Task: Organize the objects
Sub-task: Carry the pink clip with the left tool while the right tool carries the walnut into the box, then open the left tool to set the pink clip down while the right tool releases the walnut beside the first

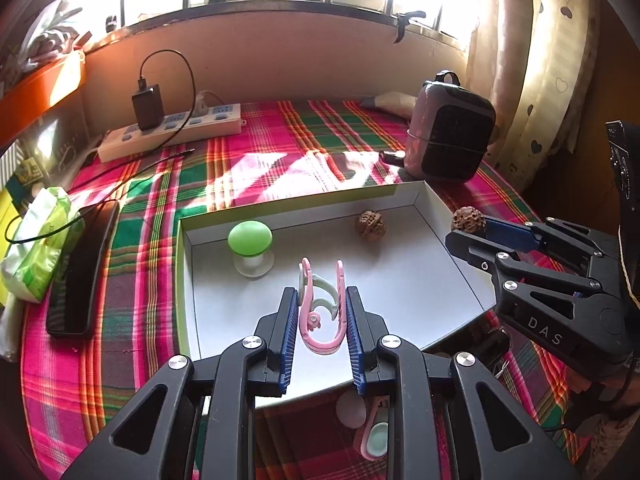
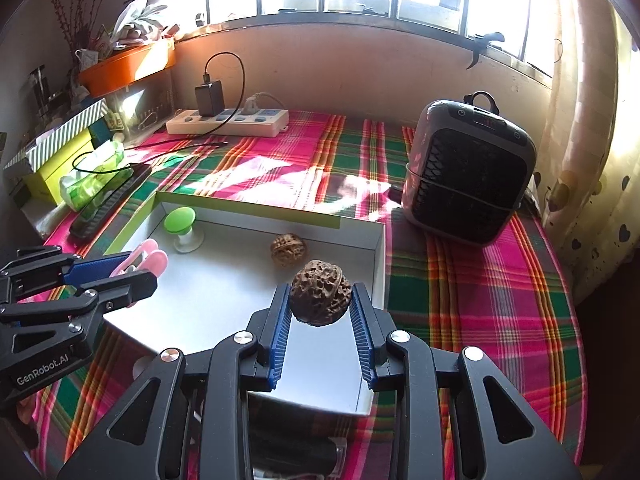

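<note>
A shallow white box (image 1: 404, 276) (image 2: 224, 300) with a green rim lies on the plaid cloth. In it stand a green mushroom-shaped suction knob (image 1: 250, 246) (image 2: 181, 227) and a walnut (image 1: 371, 225) (image 2: 288, 249). My left gripper (image 1: 322, 300) (image 2: 120, 276) is shut on a pink clip (image 1: 320, 312) (image 2: 144, 258), held above the box's near part. My right gripper (image 2: 320, 296) (image 1: 470, 226) is shut on a second walnut (image 2: 320, 292) (image 1: 468, 220), above the box's right edge.
A grey-and-black heater (image 1: 450, 130) (image 2: 468, 172) stands at the back right. A power strip with a charger (image 1: 168, 130) (image 2: 228, 120), a phone (image 1: 82, 272) and a tissue pack (image 1: 38, 240) lie at the left. Small pink and white items (image 1: 368, 424) lie in front of the box.
</note>
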